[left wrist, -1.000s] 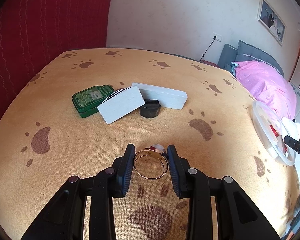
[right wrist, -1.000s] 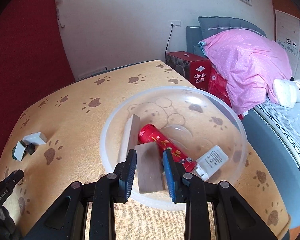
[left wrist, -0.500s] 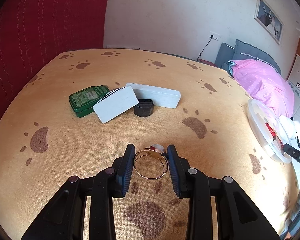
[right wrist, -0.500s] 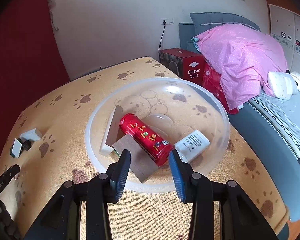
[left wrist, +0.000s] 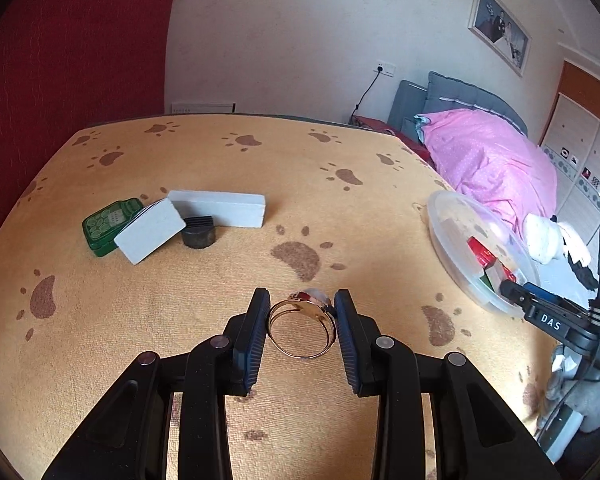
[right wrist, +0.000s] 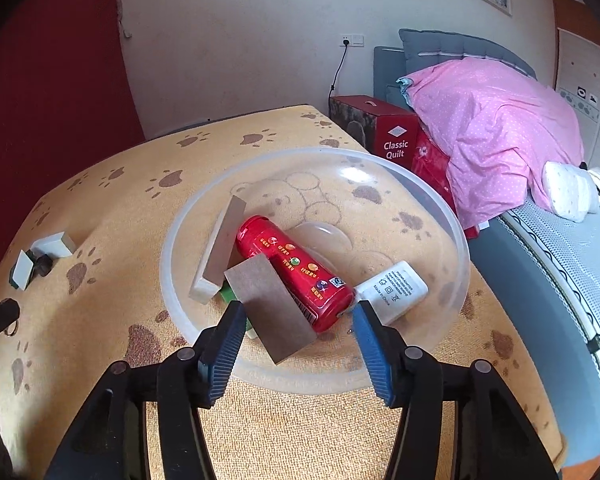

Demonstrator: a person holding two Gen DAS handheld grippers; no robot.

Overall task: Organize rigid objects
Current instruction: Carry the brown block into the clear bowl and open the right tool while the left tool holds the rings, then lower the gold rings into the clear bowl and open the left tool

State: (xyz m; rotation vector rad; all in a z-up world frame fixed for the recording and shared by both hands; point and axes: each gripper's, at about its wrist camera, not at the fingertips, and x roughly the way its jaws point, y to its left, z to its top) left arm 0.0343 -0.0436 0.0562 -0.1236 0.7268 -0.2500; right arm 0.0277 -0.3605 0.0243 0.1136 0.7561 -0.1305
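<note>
I have the gold ring clamped between the pads of my left gripper, held above the paw-print surface; something red and pale sits on its far side, too small for me to identify. My right gripper hangs over the near rim of the clear bowl, its jaws opening, with the brown block lying loose between and below them, propped on the red can and touching neither pad. So I judge one drop-off is just ending while the ring's carry is in hand.

Next I would pull the right gripper clear of the bowl, then bring the ring across and release it low inside, since it could roll or bounce.

Also in the bowl are a pale bar and a white charger; something green under the block is mostly hidden. A green tin, two white blocks and a small black piece remain well apart.
</note>
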